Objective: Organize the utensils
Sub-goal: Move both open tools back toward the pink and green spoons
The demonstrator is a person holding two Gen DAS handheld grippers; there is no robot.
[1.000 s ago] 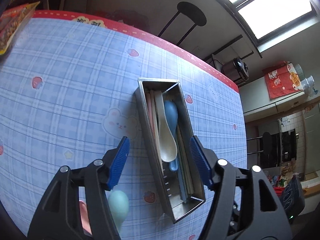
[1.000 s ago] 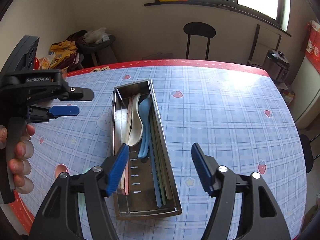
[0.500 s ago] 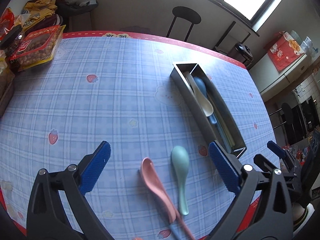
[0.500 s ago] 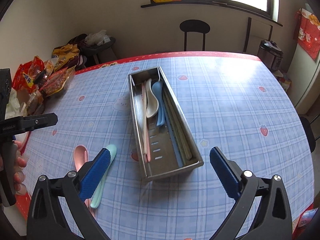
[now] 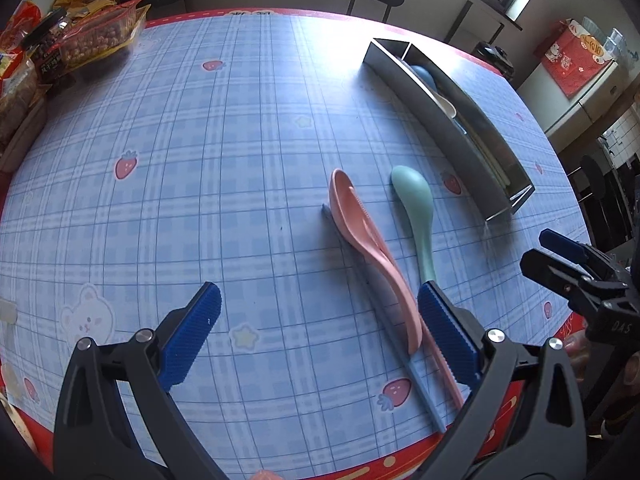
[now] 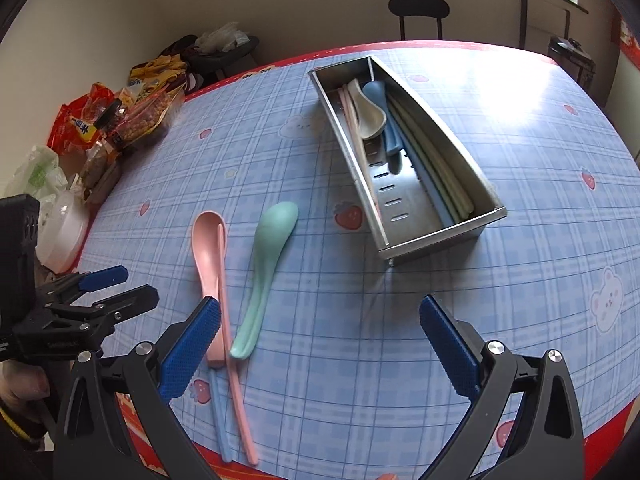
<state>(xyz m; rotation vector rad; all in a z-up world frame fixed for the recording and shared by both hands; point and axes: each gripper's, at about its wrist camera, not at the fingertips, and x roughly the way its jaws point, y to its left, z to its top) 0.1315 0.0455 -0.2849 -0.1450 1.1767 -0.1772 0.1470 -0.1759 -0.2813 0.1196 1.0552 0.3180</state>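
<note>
A steel utensil tray (image 6: 476, 222) (image 5: 436, 120) holds a white spoon (image 6: 370, 114), a blue spoon (image 6: 382, 108) and several chopsticks. On the cloth near the front edge lie a pink spoon (image 6: 208, 256) (image 5: 366, 240), a green spoon (image 6: 266, 264) (image 5: 416, 212), a pink chopstick (image 6: 232, 360) and a blue chopstick (image 6: 219, 412). My left gripper (image 5: 320, 336) is open and empty above the cloth, its right pad beside the spoon handles. My right gripper (image 6: 320, 344) is open and empty, just right of the green spoon's handle.
The table has a blue plaid cloth (image 5: 200, 184) with a red border. Snack bags and a jar (image 5: 60, 48) (image 6: 120, 120) crowd its far left corner. A black stool (image 6: 418, 8) stands beyond the far edge.
Both grippers have pulled back from over the tray toward the table's front edge. The pink and green spoons and loose chopsticks now lie close in front of them.
</note>
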